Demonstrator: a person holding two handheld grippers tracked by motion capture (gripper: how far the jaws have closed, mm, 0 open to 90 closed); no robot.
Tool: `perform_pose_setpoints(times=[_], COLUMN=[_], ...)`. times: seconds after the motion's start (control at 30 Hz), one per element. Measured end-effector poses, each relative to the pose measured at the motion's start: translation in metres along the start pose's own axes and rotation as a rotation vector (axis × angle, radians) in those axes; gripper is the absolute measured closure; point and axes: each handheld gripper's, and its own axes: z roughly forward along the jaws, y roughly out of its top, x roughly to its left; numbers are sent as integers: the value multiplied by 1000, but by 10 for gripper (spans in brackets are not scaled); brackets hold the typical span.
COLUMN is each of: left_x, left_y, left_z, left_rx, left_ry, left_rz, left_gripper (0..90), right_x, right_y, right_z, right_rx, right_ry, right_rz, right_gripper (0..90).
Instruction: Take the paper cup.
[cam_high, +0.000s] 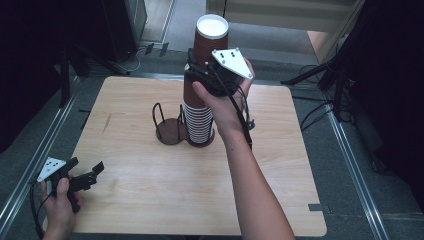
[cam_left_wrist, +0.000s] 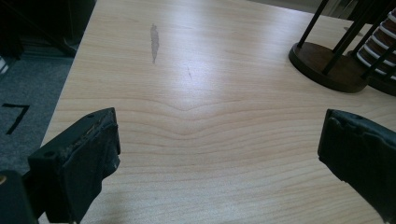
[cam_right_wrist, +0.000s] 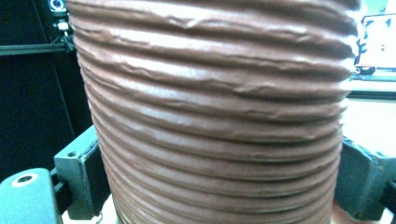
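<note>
Near the middle of the wooden desk (cam_high: 150, 200) stands a dark wire cup holder (cam_high: 170, 131) with two round bases side by side. Its left bay is bare, and its right bay carries a stack of brown ribbed paper cups (cam_high: 200, 122) with white rims showing one above another. At the top of that stack the right hand-held gripper (cam_high: 200, 70) is clenched around a brown cup (cam_high: 210, 42) — the cup's white inside faces up in the high view, well above the holder. The right gripper view shows the ribbed brown wall (cam_right_wrist: 215, 121) pressed between the two black jaws, one at each lower corner. From this angle I cannot tell whether the gripped cup has come free of the cups beneath it or is seated on them.

The left hand-held gripper (cam_high: 87, 170) sits low at the near left corner of the desk, held in the left hand (cam_high: 60, 205), and is released: its jaws stand wide apart with bare wood grain between them. Ahead of it, in the left gripper view, the holder's dark base (cam_left_wrist: 327, 65) lies at the upper right, and a small grey smear (cam_left_wrist: 154, 42) marks the wood farther off.
</note>
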Motion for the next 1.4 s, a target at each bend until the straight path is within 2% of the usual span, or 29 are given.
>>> perform_pose_setpoints(times=[0.43, 0.97, 1.4], left_x=[0, 0, -1], left_y=[0, 0, 0], left_z=[0, -1, -1], left_rx=[-3, -10, -9], left_ry=[9, 13, 12], left_rz=[1, -1, 0], left_gripper=[0, 0, 0], right_x=[-24, -50, -66], right_y=[1, -13, -31], right_z=[-17, -34, -55], right_rx=[-13, -8, -3], right_ry=[-35, -70, -98], right_rz=[7, 20, 4], right_gripper=[95, 95, 95])
